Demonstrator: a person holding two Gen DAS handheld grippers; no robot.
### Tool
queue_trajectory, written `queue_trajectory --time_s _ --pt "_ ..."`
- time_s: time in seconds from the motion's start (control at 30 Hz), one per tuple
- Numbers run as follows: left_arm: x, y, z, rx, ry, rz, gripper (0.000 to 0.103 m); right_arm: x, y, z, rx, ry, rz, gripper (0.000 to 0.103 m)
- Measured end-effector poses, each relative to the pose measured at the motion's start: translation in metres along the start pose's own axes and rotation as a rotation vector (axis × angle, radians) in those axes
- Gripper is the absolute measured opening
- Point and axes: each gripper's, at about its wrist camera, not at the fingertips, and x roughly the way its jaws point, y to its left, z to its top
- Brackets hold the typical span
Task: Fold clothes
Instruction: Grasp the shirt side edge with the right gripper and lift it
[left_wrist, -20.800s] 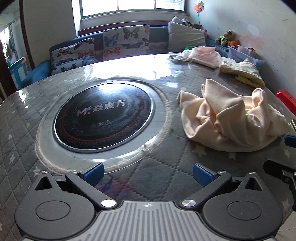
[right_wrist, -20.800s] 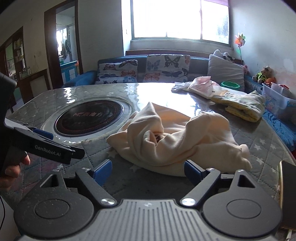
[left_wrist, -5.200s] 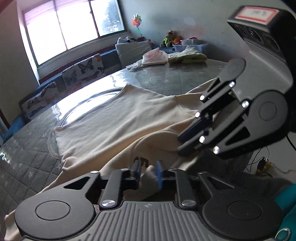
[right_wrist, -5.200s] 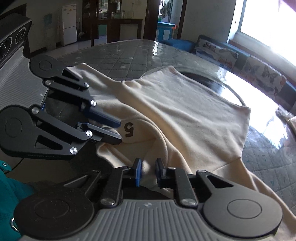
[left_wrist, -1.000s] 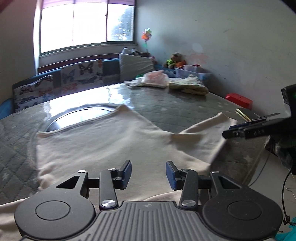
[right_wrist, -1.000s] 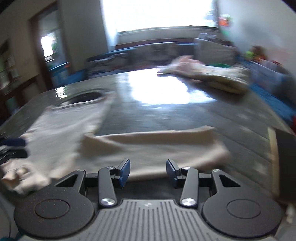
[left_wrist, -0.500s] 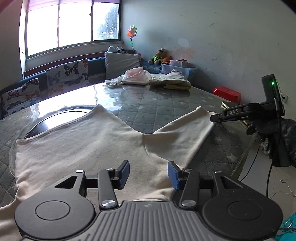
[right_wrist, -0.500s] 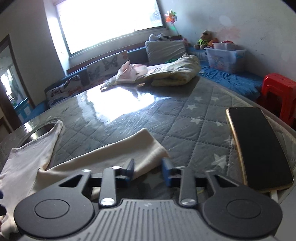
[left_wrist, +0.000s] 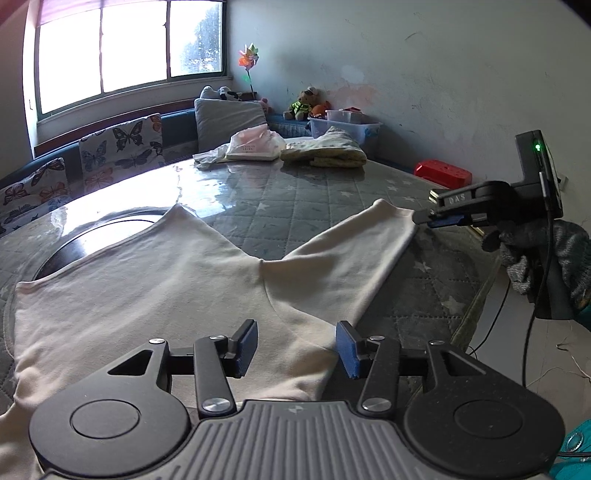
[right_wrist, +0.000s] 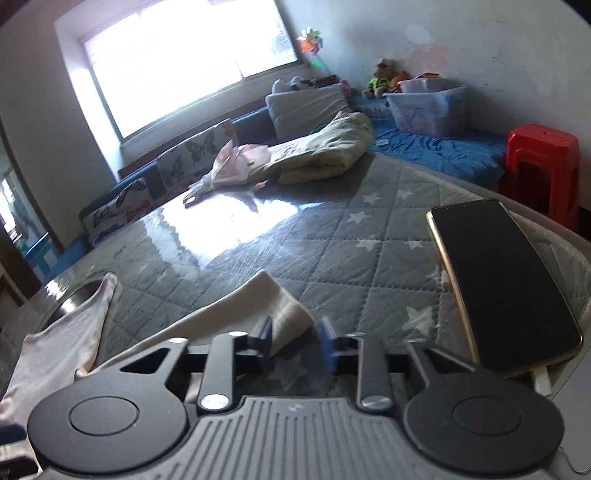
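Left wrist view, garment: the cream shirt lay spread flat on the quilted surface, body toward 9 o'clock, one sleeve reaching out to 2 o'clock.
Left wrist view, left hand-held gripper: spread, nothing between its blue pads, poised over the shirt's near edge at 6 o'clock.
Left wrist view, right hand-held gripper: at 3 o'clock, its tips right at the sleeve cuff; from here I could not tell whether it pinched.
Right wrist view, right hand-held gripper: spread, the cuff lying between its fingers, not yet clamped.
Right wrist view, bystander: a phone lay at 3 o'clock, near the cuff.
Risk: closing too shallow would probably catch one layer only, so the sleeve could slip out while being folded inward.
Risk: a wide swing of the right tool might nudge the phone toward the surface's edge.
Risk: with the left tool unclamped, the shirt body might drag and wrinkle.
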Motion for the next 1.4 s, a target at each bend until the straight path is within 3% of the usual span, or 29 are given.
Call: queue_trajectory --time_s 0.17,0.23,0.33,0.67,1.03,1.17,1.4 --pt "0.0 0.0 0.002 -0.001 -0.004 0.004 0.054 0.009 0.011 -0.003 -0.066 -0.021 -0.013 0.032" --pt "0.0 -0.001 0.002 0.001 -0.004 0.002 0.055 0.012 0.015 -0.005 -0.082 -0.025 -0.004 0.01" --pt "0.001 -0.005 0.002 0.015 -0.001 -0.006 0.057 0.009 0.013 -0.004 -0.064 -0.038 0.018 0.007" --pt "0.017 -0.017 0.002 0.053 0.01 -0.065 0.062 -0.032 0.023 0.034 -0.048 -0.144 0.152 0.007" --pt "0.037 -0.035 -0.008 0.101 0.028 -0.14 0.069 -0.047 0.068 0.061 -0.14 -0.172 0.254 0.007" --pt "0.02 -0.022 -0.002 0.042 -0.031 -0.149 0.069 -0.055 0.088 0.068 -0.188 -0.173 0.292 0.007" --pt "-0.026 0.036 -0.007 -0.118 -0.14 -0.028 0.073 -0.078 0.155 0.076 -0.341 -0.174 0.413 0.007"
